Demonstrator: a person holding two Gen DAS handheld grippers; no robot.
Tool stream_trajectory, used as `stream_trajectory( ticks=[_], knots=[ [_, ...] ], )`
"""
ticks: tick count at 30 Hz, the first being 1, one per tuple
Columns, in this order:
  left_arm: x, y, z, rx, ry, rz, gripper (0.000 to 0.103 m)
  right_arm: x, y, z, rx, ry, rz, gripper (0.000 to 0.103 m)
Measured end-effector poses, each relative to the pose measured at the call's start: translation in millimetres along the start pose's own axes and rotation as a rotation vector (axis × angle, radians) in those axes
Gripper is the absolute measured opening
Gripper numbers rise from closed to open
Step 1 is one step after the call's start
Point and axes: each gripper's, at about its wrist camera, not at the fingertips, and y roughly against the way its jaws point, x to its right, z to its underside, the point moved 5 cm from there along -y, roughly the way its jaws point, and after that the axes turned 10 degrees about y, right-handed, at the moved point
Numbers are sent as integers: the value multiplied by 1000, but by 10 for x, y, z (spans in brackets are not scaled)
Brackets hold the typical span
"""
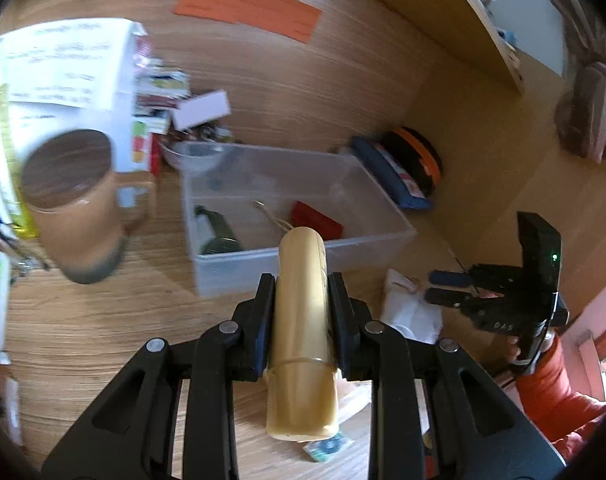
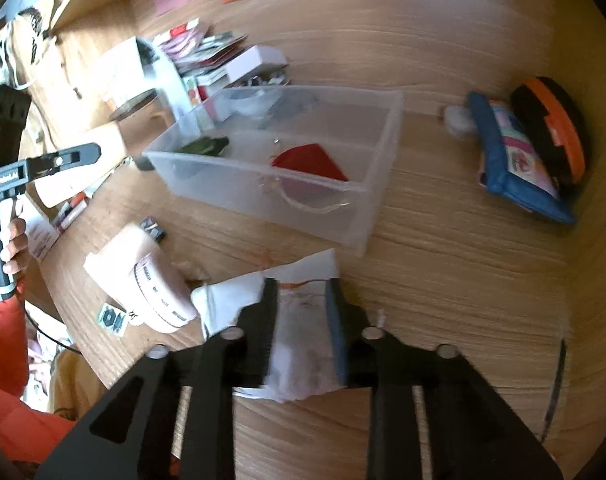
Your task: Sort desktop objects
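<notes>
while the brown mug [image 1: 73,204] sat blurred at far left on the wooden desk [image 1: 295,92], the left gripper [image 1: 301,292] was clamped tight on a yellowish candle-like cylinder [image 1: 301,332], held just short of the clear plastic bin [image 1: 291,204] (a red piece [image 1: 317,220] and a dark bottle [image 1: 217,230] lay inside). further right, the right gripper [image 2: 303,308] had a white paper packet [image 2: 299,344] between its fingers, jaws partly apart; whether the pads pressed it i couldn't tell.

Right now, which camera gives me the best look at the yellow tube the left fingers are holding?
Left wrist view: the yellow tube fills the centre, clamped between the fingers above the wooden desk. The right wrist view shows only the left gripper's side, not the tube.
</notes>
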Motion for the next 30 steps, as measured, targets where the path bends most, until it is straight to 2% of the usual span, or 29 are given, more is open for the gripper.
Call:
stream_trajectory(
  ticks=[2, 6, 11, 12, 14, 15, 16, 20, 24, 28, 30],
  knots=[
    [73, -82, 27, -19, -12, 10, 25, -54, -16, -40, 13, 20, 4, 39],
    [149, -198, 83, -46, -26, 16, 25, -127, -48, -119, 22, 59, -10, 40],
    [115, -261, 139, -64, -21, 13, 25, -200, -291, -138, -40, 126, 6, 39],
    [96, -261, 151, -68, -19, 15, 25, -190, -349, -129, -56, 132, 11, 34],
    [70, -265, 160, -69, -16, 16, 25, -152, -436, -126, -60, 117, 4, 31],
    [63, -258, 147, -64, -16, 17, 25, -126, -460, -128, -58, 107, 8, 15],
    [60, -240, 136, -55, -17, 16, 25, -99, -475, -133, -57, 100, 12, 11],
    [72, -149, 66, -32, -22, 36, 25, 9, -495, -153, -24, 3, -87, 7],
    [77, -196, 31, -33, -42, 6, 25, 63, -499, -133, -17, -51, -115, 7],
    [22, -265, 51, -48, -38, -14, 25, 97, -484, -126, -20, -51, -85, 8],
    [-6, -293, 72, -56, -35, -28, 25, 133, -469, -116, -37, -61, -62, 12]
  ],
)
